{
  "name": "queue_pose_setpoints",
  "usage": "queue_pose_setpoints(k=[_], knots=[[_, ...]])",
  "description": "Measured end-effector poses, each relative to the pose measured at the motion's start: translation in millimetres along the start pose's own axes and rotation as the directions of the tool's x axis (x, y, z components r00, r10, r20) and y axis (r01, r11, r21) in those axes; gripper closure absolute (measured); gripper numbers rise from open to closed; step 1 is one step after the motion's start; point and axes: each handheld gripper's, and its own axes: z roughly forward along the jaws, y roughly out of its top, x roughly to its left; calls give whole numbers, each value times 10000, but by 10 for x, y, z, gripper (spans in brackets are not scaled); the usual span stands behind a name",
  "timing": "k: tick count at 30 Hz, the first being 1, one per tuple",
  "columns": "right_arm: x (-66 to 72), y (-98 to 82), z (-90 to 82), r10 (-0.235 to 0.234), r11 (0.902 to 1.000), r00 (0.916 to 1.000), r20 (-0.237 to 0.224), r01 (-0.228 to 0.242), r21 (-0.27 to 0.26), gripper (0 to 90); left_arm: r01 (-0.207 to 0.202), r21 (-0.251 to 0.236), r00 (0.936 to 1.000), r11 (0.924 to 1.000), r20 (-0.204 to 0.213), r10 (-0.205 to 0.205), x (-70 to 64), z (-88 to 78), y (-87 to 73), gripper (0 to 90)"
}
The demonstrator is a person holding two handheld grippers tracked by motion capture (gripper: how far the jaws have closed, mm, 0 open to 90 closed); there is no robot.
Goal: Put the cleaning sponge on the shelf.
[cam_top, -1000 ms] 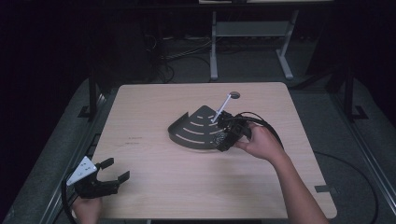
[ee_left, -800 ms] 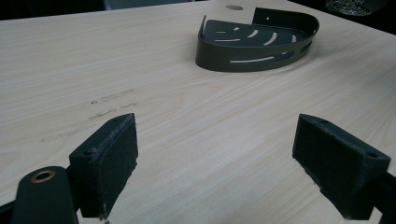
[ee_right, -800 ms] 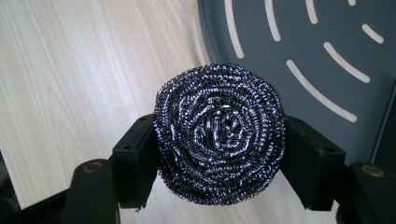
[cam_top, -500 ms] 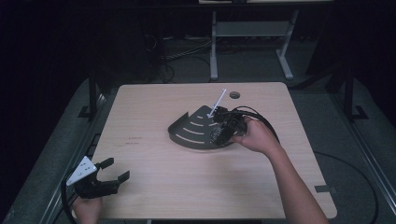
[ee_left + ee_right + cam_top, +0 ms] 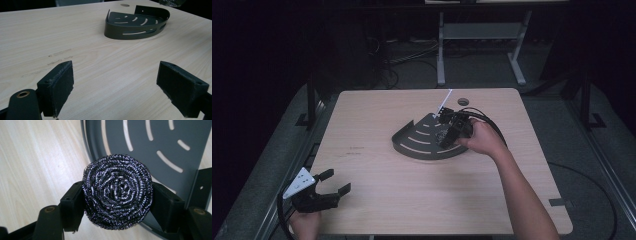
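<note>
High view, near edge: left gripper (image 5: 328, 186) sits low at the table's (image 5: 377, 200) front-left corner, held in a hand (image 5: 304, 223), grey three-cornered plate on top.
Left jaws: spread wide, nothing between them; in the left gripper view both black pads (image 5: 58, 86) hang just over bare wood.
Table: pale wood, faint scuff marks between the left gripper and the tray.
Tray: dark grey quarter-round tray (image 5: 424, 144) with curved slots, mid-table, well apart from the left gripper; low wall along its curved side, taller wall at the back.
Right gripper: right gripper (image 5: 451, 131) over the tray's right part, right hand (image 5: 481, 140) behind it, cable looping off to the far right.
Right jaws: closed on a steel wool scrubber (image 5: 117, 191).
Scrubber against fingers: round coil sits squarely between the two pads (image 5: 72, 206), pressed on both flanks, bulging above and below them, coil face toward the camera.
Scrubber against tray: over the tray's curved rim, part over slotted floor, part over wood; whether it touches the tray cannot be told.
Far: white strip (image 5: 445, 101) sticking up from the right gripper; round hole (image 5: 463, 101) in the tabletop beyond.
</note>
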Motion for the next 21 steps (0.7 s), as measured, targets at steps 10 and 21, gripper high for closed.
queue_pose_setpoints(k=[10, 21], knots=[[-100, 64, 20, 144, 9998, 9999, -16, -144, 124, 326, -9, -5, 10000, 10000, 4, 9, -3, 2, 3, 134], [-197, 94, 87, 363, 9991, 9993, 14, -363, 221, 326, -3, -16, 10000, 10000, 19, 3, -4, 3, 4, 134]])
